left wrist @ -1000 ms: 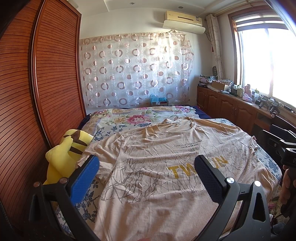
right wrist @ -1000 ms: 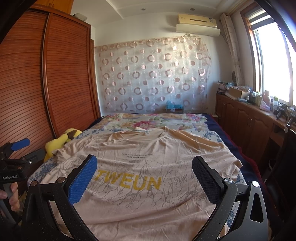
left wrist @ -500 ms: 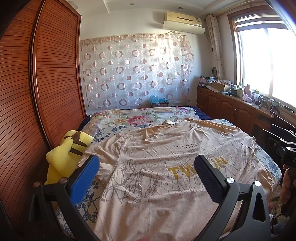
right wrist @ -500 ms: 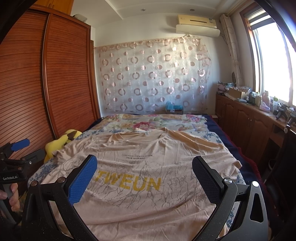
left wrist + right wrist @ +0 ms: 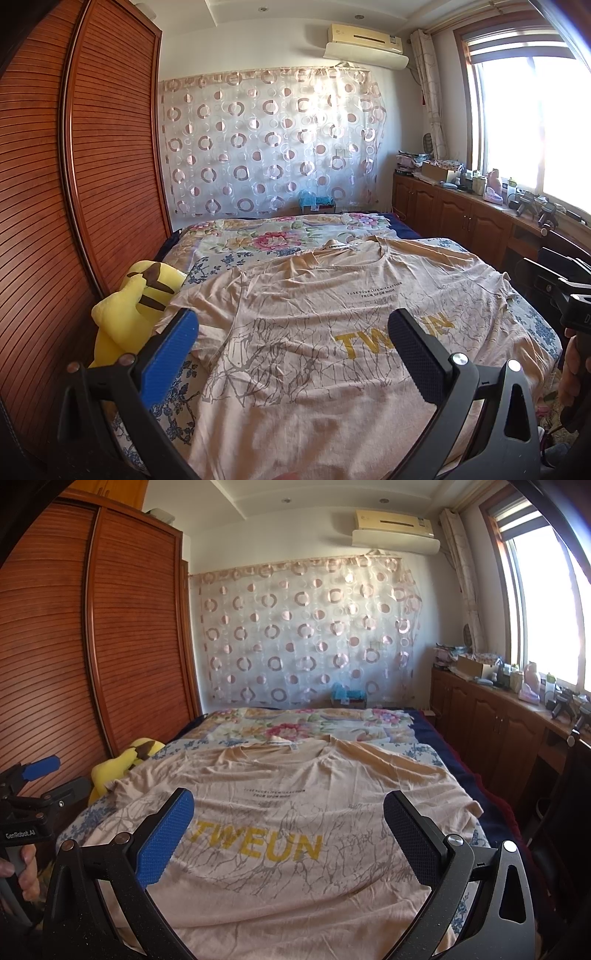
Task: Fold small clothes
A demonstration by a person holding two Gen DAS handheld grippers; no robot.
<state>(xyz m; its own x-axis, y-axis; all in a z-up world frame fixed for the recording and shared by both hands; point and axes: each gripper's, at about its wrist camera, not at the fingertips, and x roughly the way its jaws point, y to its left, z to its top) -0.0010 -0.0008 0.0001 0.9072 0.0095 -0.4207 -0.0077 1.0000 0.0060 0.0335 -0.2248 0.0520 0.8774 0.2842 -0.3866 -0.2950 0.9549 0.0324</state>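
On the bed (image 5: 236,236), ahead of both wide-open, empty tongs (image 5: 291,350) (image 5: 288,834), lies a T-shirt (image 5: 295,805): light, soft, limp. I would pinch its sleeves.

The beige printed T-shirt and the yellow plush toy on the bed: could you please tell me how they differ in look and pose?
The beige printed T-shirt lies spread flat across the middle of the floral bedspread; the yellow plush toy sits bunched at the bed's edge beside the wooden slatted wardrobe. The T-shirt carries yellow lettering and grey branching lines; the toy is plain yellow with dark brown marks. Both rest on the bed, ungripped.
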